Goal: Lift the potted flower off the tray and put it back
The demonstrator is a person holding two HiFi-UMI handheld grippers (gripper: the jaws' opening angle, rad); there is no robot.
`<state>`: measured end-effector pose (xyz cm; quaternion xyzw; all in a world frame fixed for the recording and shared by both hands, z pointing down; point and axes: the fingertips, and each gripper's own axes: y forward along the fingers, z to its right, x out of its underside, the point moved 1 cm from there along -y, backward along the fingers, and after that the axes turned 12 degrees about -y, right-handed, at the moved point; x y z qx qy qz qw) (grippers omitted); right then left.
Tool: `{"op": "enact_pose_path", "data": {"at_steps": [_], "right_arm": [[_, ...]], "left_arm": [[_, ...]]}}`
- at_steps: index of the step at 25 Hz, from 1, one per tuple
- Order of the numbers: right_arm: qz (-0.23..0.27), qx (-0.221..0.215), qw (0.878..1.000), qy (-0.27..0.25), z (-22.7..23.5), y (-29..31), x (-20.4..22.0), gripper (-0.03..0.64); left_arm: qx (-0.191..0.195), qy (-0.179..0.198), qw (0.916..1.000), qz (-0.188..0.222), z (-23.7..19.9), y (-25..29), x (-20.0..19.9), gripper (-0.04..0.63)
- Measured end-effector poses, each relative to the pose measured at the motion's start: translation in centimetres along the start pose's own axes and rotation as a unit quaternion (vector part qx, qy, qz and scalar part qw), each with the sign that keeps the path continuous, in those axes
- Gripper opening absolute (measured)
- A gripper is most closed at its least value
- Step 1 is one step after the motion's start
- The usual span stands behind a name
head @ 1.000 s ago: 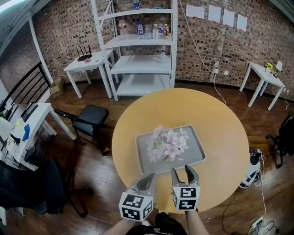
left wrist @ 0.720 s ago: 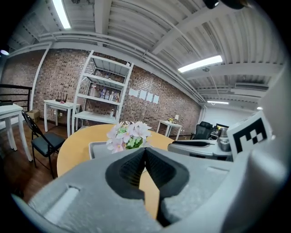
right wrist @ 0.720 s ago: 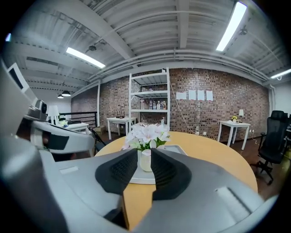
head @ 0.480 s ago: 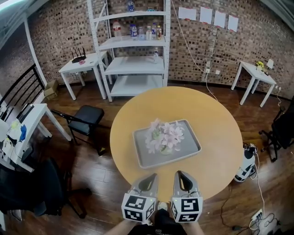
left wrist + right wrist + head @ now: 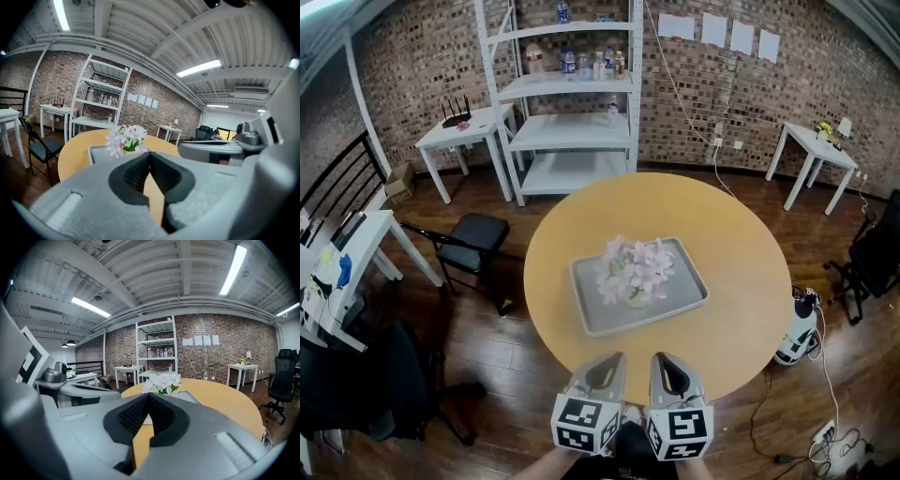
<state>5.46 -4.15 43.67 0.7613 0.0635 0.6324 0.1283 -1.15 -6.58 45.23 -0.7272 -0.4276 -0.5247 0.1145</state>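
Note:
A pot of pale pink flowers [image 5: 635,270] stands upright in the middle of a grey tray [image 5: 593,318] on a round wooden table [image 5: 741,272]. Both grippers hover side by side over the table's near edge, well short of the tray. My left gripper [image 5: 610,359] is shut and holds nothing. My right gripper [image 5: 663,357] is shut too, also with nothing in it. In the left gripper view the flowers [image 5: 124,139] and tray [image 5: 96,152] lie beyond the closed jaws of the left gripper [image 5: 150,154]. The right gripper view shows the flowers [image 5: 161,380] past the closed right gripper [image 5: 148,395].
A white shelving unit [image 5: 572,94] with bottles stands against the brick wall. A black chair [image 5: 473,239] sits left of the table. Small white tables [image 5: 469,131] [image 5: 816,150] stand at the back. A desk [image 5: 342,258] is at the left and an office chair [image 5: 874,255] at the right.
Both grippers have drawn back from the tray toward the table's near edge. The right gripper's jaws, open a second ago, have shut with nothing between them.

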Motion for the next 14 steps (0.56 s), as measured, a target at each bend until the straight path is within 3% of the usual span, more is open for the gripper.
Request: {"op": "enact_pose_path", "data": {"at_steps": [14], "right_arm": [[-0.002, -0.01, 1.0, -0.001, -0.59, -0.11, 0.17, 0.0]], "left_arm": [[0.002, -0.004, 1.0, 0.0, 0.17, -0.17, 0.53, 0.003]]}}
